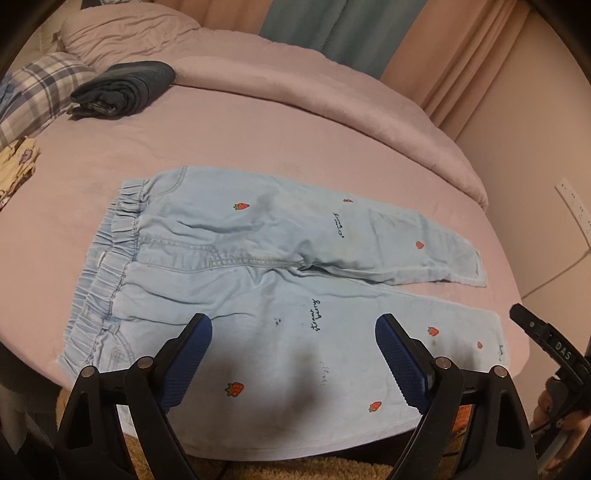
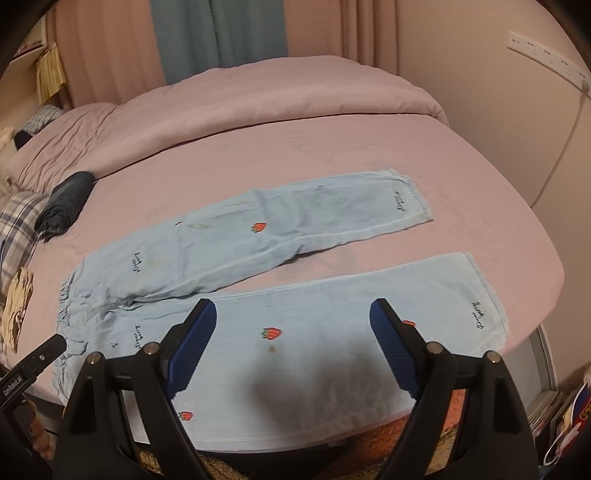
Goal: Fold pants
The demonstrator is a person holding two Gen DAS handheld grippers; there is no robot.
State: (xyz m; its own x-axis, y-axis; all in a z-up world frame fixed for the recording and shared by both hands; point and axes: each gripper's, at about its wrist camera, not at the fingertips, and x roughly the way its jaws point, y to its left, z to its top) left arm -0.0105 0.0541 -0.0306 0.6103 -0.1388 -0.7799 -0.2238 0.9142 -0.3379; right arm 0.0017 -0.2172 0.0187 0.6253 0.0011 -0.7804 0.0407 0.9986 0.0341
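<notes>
A pink bed (image 1: pixel 258 129) had a dark folded cloth (image 1: pixel 125 88) by a checked pillow (image 1: pixel 40 85). A pink blanket (image 2: pixel 277 99) lay near green curtains (image 2: pixel 221 33).

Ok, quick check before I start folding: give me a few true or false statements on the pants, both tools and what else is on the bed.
1. The pants lie spread flat with both legs apart. True.
2. The left tool is clamped on the waistband. False: it is open above the near leg, holding nothing.
3. The right tool is open and empty. True.
4. The pants are plain, with no pattern. False: they carry small red strawberries and dark lettering.
5. A dark folded garment lies on the bed beyond the pants. True.
</notes>
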